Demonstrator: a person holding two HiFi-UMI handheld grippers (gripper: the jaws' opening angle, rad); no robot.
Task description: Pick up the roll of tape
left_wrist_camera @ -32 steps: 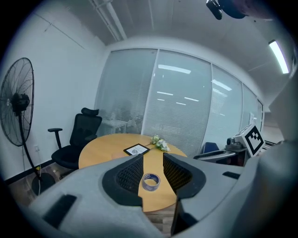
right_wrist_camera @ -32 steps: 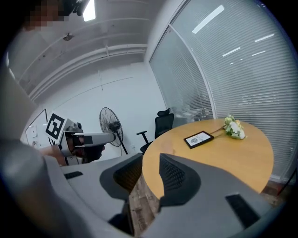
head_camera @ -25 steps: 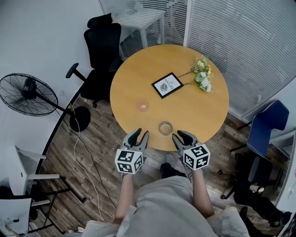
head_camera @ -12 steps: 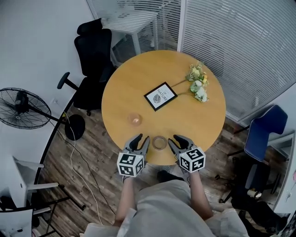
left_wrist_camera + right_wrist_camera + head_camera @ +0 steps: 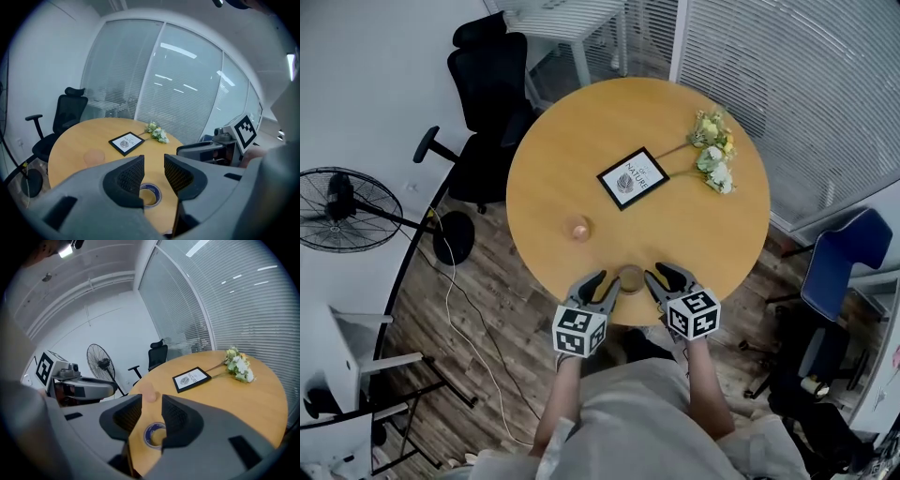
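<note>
View from above of a round wooden counter [image 5: 581,141] in an office, with a person standing at its near edge and holding a claw in each hand. The roll of tape [image 5: 631,278] lies flat on the counter close to that near edge, between the two claws and touched by neither. The left claw [image 5: 602,285] hovers just left of the roll, released, its jaws apart with nothing between them. The right claw [image 5: 667,276] hovers just right of the roll; its jaws are opening and grip nothing. From each claw's own camera the roll shows on the wood just beyond the gap between the jaws.

Farther back on the counter lie a black picture frame [image 5: 633,177], a bunch of pale flowers [image 5: 713,155] and a small pinkish round object [image 5: 579,229]. A black office chair [image 5: 487,84] and a floor fan [image 5: 342,208] stand to the left.
</note>
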